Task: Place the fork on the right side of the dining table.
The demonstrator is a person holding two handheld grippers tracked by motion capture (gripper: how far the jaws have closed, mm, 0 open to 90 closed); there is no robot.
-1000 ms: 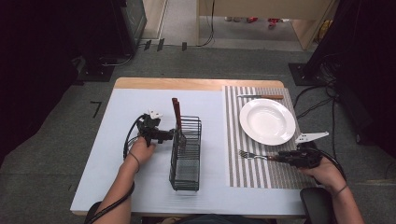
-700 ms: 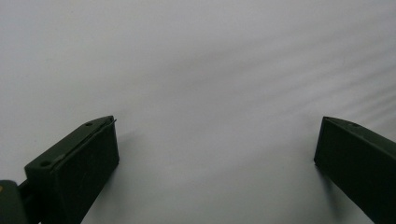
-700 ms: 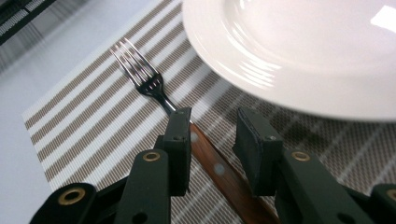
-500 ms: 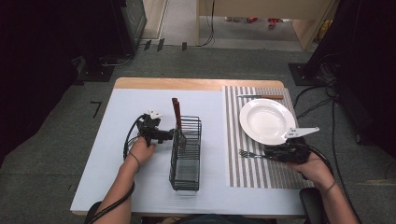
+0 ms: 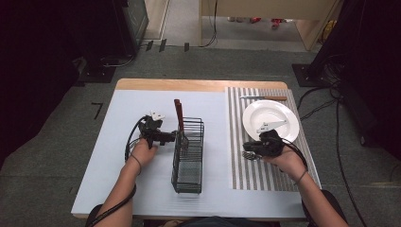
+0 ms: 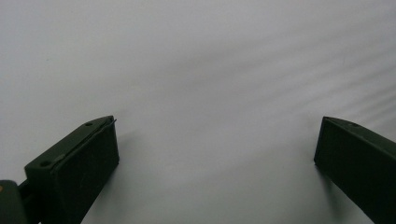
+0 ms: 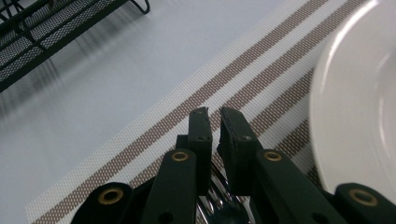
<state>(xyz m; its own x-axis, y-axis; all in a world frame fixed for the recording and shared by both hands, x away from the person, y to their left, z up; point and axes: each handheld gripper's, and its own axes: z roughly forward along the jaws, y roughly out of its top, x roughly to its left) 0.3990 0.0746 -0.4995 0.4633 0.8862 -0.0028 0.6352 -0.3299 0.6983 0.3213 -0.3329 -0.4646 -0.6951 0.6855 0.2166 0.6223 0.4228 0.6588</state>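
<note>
A fork (image 5: 248, 155) lies on the striped placemat (image 5: 250, 175), just left of the white plate (image 5: 270, 118). My right gripper (image 5: 249, 145) hovers over the fork, jaws shut with nothing between them. In the right gripper view the gripper (image 7: 214, 112) points across the mat, and the fork's tines (image 7: 217, 198) show beneath its linkage. My left gripper (image 5: 172, 137) sits beside the black wire basket (image 5: 188, 161), open. In the left gripper view the gripper (image 6: 217, 140) has its jaws wide apart over bare pale tabletop.
A brown-handled utensil (image 5: 178, 112) stands upright in the basket's far end. A knife (image 5: 263, 98) lies on the mat beyond the plate. The plate's rim (image 7: 327, 116) is close to the right of my right gripper. Cables trail from both grippers.
My right gripper has moved left along the fork and now sits over it. The fork has stayed in place on the mat. The left gripper has not moved.
</note>
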